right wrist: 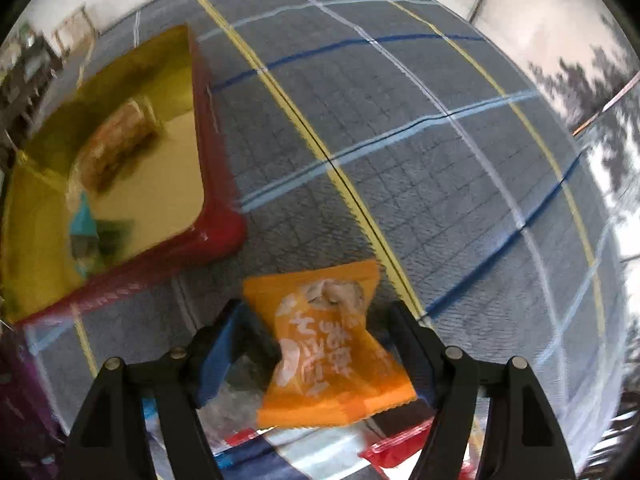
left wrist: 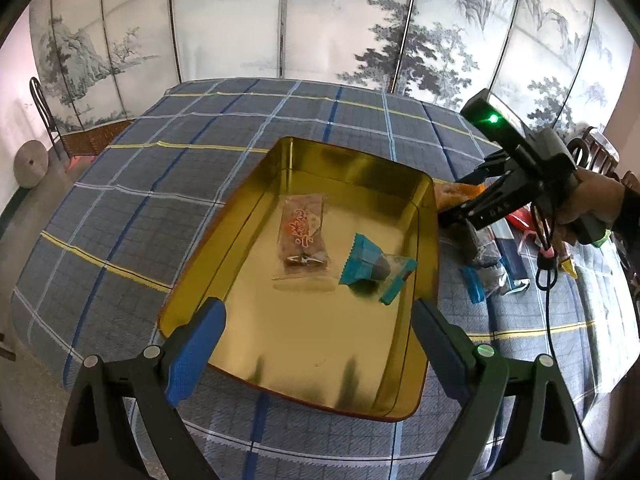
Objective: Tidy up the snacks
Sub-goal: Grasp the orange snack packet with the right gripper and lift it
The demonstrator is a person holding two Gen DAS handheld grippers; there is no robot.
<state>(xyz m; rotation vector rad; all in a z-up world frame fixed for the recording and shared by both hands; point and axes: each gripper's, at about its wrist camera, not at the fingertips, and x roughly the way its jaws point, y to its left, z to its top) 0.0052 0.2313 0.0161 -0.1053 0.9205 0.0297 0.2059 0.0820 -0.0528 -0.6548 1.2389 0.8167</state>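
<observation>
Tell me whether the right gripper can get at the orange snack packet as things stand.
Probably yes. The right gripper points down with the orange snack packet lying between its open fingers; nothing covers the packet. The pads do not seem to press on it yet, though the view is blurred.

The right gripper (left wrist: 456, 216), at the right of the left wrist view, carries small pale letters that look like "DAS". The orange snack packet (right wrist: 332, 348) and the clear snack wrapper (left wrist: 303, 236) bear white script too blurred to read.
</observation>
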